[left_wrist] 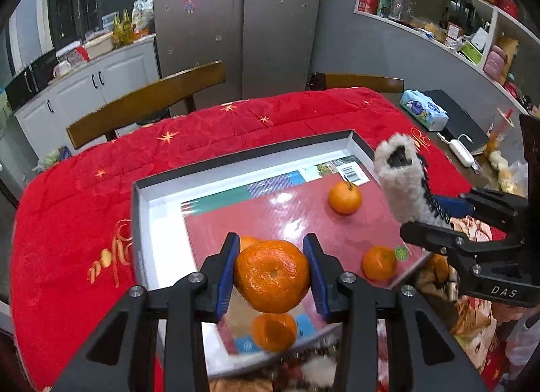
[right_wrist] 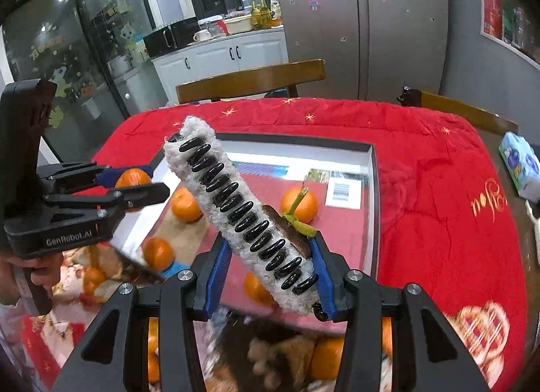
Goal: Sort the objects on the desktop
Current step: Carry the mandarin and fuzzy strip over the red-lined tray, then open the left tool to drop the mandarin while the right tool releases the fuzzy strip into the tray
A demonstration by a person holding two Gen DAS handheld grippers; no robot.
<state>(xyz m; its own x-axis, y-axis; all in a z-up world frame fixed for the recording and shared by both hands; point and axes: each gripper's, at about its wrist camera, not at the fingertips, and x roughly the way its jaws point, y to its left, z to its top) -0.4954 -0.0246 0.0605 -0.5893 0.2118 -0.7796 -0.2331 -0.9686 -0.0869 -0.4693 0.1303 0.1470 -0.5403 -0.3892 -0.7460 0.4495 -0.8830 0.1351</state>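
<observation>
two handheld grippers carry items above a box on a red tablecloth.
the left gripper (left_wrist: 271, 274) pinches a mandarin (left_wrist: 272, 275); the right gripper (right_wrist: 270, 275), at its 2 o'clock, clamps a fuzzy hair clip (right_wrist: 246, 220).

Tangerines (left_wrist: 344, 197) in tray (left_wrist: 236, 159)

left claw (left_wrist: 272, 274) clamped, right claw (right_wrist: 271, 270) clamped

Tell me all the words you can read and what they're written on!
"DAS" on the black right gripper body.
"GenRobot.AI" on the black left gripper body.
Gold cursive on the red quilted tablecloth: not legible.
Barcode label in the grey shallow box: too small.
Blue tissue pack: blurred.
</observation>
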